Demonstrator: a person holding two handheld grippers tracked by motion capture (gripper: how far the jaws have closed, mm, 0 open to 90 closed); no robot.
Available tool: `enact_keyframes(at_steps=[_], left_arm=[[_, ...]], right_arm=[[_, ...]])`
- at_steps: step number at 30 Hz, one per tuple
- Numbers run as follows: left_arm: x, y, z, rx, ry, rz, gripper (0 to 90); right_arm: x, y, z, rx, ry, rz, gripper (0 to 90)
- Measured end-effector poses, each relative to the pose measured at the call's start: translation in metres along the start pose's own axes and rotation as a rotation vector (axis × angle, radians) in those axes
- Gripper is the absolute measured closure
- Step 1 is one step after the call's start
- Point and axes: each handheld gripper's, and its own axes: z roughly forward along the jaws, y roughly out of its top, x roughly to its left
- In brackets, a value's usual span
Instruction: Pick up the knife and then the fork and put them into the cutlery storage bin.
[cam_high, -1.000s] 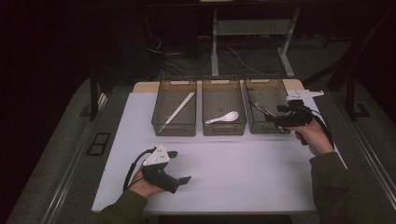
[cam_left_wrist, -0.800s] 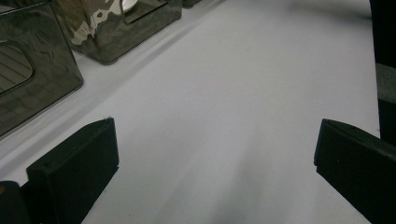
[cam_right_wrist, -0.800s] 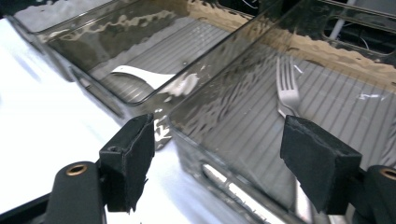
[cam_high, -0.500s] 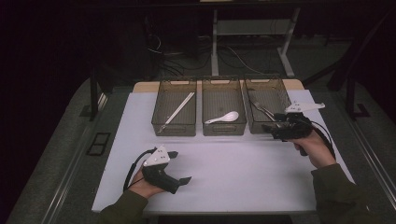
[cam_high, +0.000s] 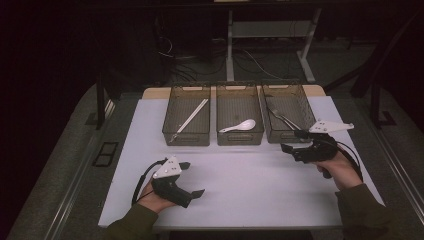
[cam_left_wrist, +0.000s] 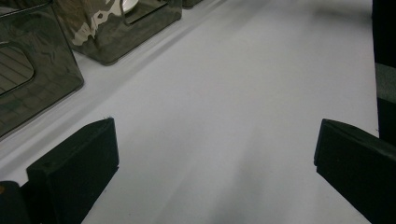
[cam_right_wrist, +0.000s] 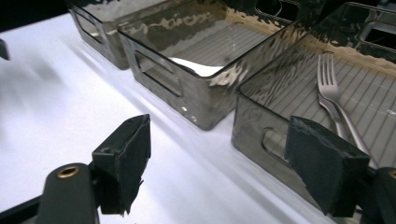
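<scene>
Three smoky clear bins stand in a row at the back of the white table (cam_high: 250, 200). The left bin (cam_high: 186, 137) holds chopsticks (cam_high: 192, 116), the middle bin (cam_high: 240, 137) a white spoon (cam_high: 240, 126), the right bin (cam_high: 280, 137) forks (cam_high: 281, 118). My right gripper (cam_high: 292, 141) hovers just in front of the right bin, pointing left. Its jaws are open, have just been opening a little, and have nothing between them. In the right gripper view (cam_right_wrist: 219, 163) a fork (cam_right_wrist: 334, 93) and the spoon (cam_right_wrist: 196, 67) lie inside their bins. My left gripper (cam_high: 192, 178) rests open and empty at the near left, also open in its own view (cam_left_wrist: 215, 163).
The wall of a bin (cam_left_wrist: 37, 70) lies to the upper left in the left gripper view. Bare white tabletop (cam_left_wrist: 233, 93) stretches ahead of those jaws. A dark floor with cables and table legs (cam_high: 230, 45) lies beyond the table's far edge.
My right gripper has drawn back from above the right bin toward the person and now sits lower, in front of the bin. The left gripper has stayed put.
</scene>
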Motion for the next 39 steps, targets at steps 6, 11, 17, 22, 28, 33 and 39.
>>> enact_keyframes(at_steps=[6,11,17,22,28,33,39], left_arm=[[0.000,0.000,0.000,-0.001,0.003,0.000,0.0],[0.000,0.000,-0.001,-0.001,0.002,-0.002,0.0],[0.000,0.000,-0.002,0.004,0.002,0.005,0.0],[0.000,0.000,-0.002,0.005,0.002,0.004,0.0],[0.000,0.000,-0.002,0.001,0.002,0.003,0.0],[0.000,0.000,-0.002,0.003,0.003,0.006,0.0],[0.000,0.000,-0.002,0.004,0.003,0.005,0.0]], right_arm=[[0.007,-0.010,-0.004,0.001,0.018,-0.004,19.3],[0.014,-0.018,-0.008,-0.008,0.037,-0.016,18.3],[0.022,-0.026,-0.013,-0.037,0.050,-0.002,17.6],[0.028,-0.035,-0.015,-0.038,0.060,-0.001,17.6],[0.035,-0.044,-0.017,-0.040,0.075,0.004,15.3],[0.041,-0.051,-0.018,-0.037,0.083,0.001,15.3],[0.047,-0.061,-0.017,-0.029,0.098,-0.013,15.3]])
